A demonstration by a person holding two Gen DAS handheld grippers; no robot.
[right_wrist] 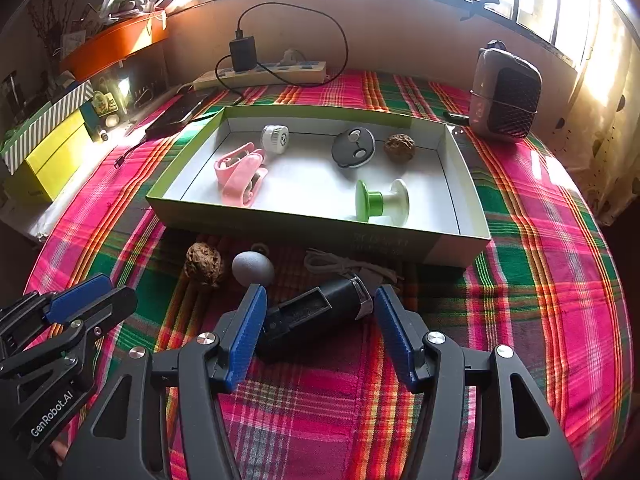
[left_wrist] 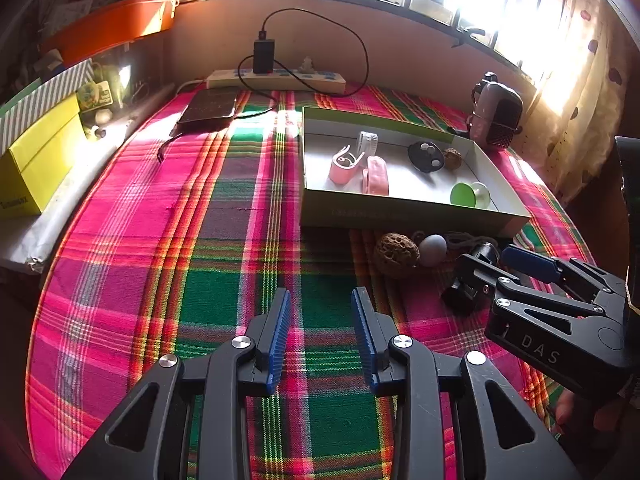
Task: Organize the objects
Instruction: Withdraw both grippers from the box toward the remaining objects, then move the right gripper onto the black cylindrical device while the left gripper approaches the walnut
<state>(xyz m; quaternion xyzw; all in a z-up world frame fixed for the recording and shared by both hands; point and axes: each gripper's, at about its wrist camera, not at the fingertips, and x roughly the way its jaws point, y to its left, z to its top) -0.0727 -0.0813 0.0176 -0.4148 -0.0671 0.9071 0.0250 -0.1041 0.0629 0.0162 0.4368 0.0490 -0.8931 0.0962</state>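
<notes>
- On our left, the left gripper hangs over bare plaid cloth, its jaws partly apart with nothing between them.
- Moving right along the cloth in front of the box, a wrinkled walnut and a grey egg-shaped ball lie just beside each other, and neither gripper touches them.
- Next comes the black cylindrical device, which we take to be the piece to be moved next. It lies flat on the cloth, near the open cardboard box and outside it.
- Its long axis runs diagonally across the right gripper: the blunt dark end sits low by the left pad, and the silver-ringed end points up and right toward the right pad and the box.
- The right gripper's jaws stand wide, one on each side of the device, and we see no pad pressing on it, so it holds nothing.
- The right hand is clearly nearer. We judge that closing across the slanted body would call for a slight turn of the wrist first.
- A pale cord lies just behind the device and could snag.
</notes>
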